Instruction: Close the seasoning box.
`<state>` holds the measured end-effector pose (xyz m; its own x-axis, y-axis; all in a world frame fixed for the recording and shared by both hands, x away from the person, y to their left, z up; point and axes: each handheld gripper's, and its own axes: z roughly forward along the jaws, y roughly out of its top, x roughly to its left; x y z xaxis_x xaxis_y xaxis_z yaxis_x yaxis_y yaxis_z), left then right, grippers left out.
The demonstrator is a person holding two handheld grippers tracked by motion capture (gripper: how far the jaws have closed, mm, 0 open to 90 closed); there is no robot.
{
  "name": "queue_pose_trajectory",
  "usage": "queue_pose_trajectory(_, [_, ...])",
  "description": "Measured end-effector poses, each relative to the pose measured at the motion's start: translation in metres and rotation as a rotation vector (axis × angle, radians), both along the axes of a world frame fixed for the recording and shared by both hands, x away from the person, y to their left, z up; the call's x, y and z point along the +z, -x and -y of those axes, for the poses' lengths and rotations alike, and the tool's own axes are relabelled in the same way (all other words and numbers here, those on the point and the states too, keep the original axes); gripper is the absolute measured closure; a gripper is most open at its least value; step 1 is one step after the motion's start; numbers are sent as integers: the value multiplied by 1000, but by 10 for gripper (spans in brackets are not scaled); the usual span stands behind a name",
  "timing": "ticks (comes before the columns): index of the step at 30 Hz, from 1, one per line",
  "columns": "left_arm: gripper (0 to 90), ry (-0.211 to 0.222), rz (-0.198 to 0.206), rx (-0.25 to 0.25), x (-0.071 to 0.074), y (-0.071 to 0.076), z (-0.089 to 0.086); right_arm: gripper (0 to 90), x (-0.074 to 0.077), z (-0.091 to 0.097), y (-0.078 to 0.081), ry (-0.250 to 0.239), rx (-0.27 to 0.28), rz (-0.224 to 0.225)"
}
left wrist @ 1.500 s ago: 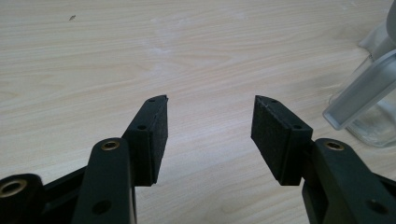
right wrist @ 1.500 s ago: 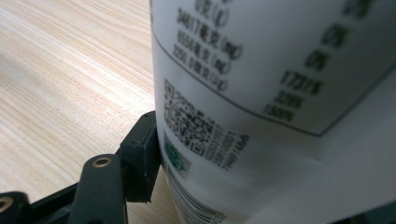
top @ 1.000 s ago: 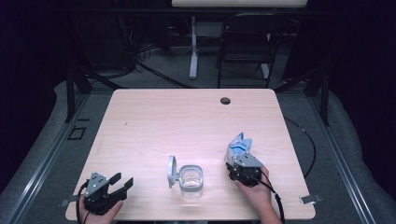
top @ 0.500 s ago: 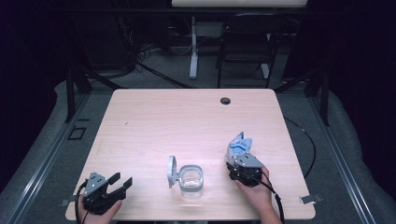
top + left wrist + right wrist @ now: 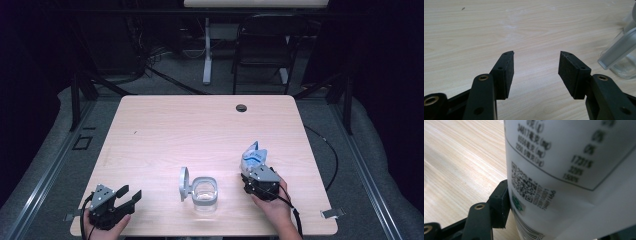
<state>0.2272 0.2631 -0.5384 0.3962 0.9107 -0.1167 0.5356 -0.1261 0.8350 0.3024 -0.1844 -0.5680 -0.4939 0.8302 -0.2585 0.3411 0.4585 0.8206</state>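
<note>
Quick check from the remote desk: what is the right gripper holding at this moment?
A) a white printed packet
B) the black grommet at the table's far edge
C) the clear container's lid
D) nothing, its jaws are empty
A: the right gripper has its jaws against the sides of a white printed packet, whose blue-and-white top stands above the gripper in the high view, apart from the clear container.

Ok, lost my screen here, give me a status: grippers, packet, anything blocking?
Right gripper shut on white packet. Left gripper open, nothing between the jaws. Clear container with lid open between them; nothing blocking.
</note>
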Motion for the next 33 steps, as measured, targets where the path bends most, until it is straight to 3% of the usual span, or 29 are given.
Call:
queue_pose_trajectory(15, [465,3,-1,4,0,0,-2,386,12,-9,10,8,37,39])
queue_pose_trajectory(33, [465,5,-3,11,0,-1,-4,386,22,-14,18,64,52,88])
